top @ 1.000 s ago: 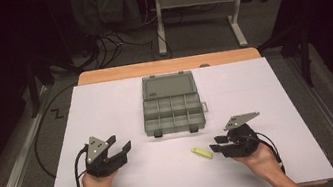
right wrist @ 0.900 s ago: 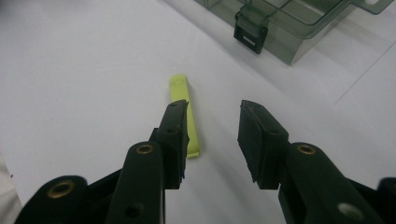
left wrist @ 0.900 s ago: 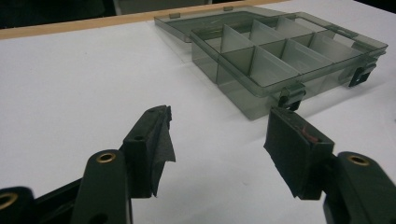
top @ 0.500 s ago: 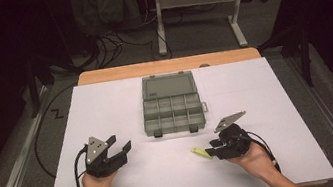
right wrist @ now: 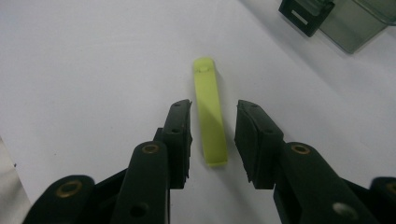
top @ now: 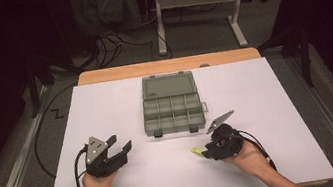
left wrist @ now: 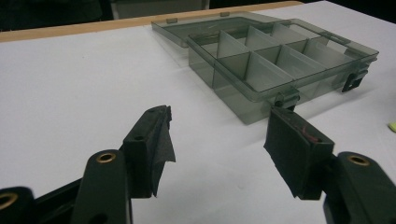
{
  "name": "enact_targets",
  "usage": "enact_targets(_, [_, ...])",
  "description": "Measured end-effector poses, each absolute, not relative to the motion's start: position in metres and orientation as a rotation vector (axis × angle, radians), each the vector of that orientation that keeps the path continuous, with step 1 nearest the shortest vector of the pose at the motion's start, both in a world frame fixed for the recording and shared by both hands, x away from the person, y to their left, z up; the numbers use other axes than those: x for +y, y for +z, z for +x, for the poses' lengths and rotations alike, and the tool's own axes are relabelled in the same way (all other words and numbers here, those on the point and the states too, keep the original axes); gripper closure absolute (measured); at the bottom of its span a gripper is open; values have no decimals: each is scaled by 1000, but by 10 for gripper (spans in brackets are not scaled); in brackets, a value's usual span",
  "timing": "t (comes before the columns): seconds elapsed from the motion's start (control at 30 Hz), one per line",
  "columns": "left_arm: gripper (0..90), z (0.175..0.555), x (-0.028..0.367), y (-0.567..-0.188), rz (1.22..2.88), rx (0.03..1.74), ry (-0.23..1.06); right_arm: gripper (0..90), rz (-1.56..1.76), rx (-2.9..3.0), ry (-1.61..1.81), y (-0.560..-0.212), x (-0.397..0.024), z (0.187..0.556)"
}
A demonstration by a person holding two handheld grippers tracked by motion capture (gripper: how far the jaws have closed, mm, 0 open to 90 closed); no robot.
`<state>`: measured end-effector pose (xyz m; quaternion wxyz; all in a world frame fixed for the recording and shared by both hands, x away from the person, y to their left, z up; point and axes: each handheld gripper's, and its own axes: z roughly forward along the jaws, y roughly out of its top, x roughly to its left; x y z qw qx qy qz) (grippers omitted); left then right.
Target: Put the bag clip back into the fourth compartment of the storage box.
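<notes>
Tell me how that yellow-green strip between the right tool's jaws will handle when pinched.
The yellow-green strip lies flat, so it is unlikely to roll. It looks thin and probably light. Its smooth surface may slip between the right tool's pads, which don't press it yet.

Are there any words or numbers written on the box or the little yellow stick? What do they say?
No words or numbers can be read anywhere.
Compartment box: its open lid has a small pale mark, too small and blurred to read.
Box latch: a small pale patch, too blurred to read.
Yellow-green stick: plain, no writing to be seen.
Floor beside the table: a Z-shaped mark, not clearly a letter.
</notes>
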<state>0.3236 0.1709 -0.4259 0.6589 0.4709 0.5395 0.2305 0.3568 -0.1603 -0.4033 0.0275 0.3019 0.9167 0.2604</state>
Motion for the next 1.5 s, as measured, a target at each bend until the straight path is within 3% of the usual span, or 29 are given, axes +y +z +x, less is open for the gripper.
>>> enact_targets(0.63, [401, 324, 171, -425, 1056, 1217, 522, 784, 895, 2882, 673, -407, -145, 361])
enact_targets(1.5, [399, 324, 171, -426, 1059, 1216, 528, 800, 854, 2873, 674, -406, -146, 361])
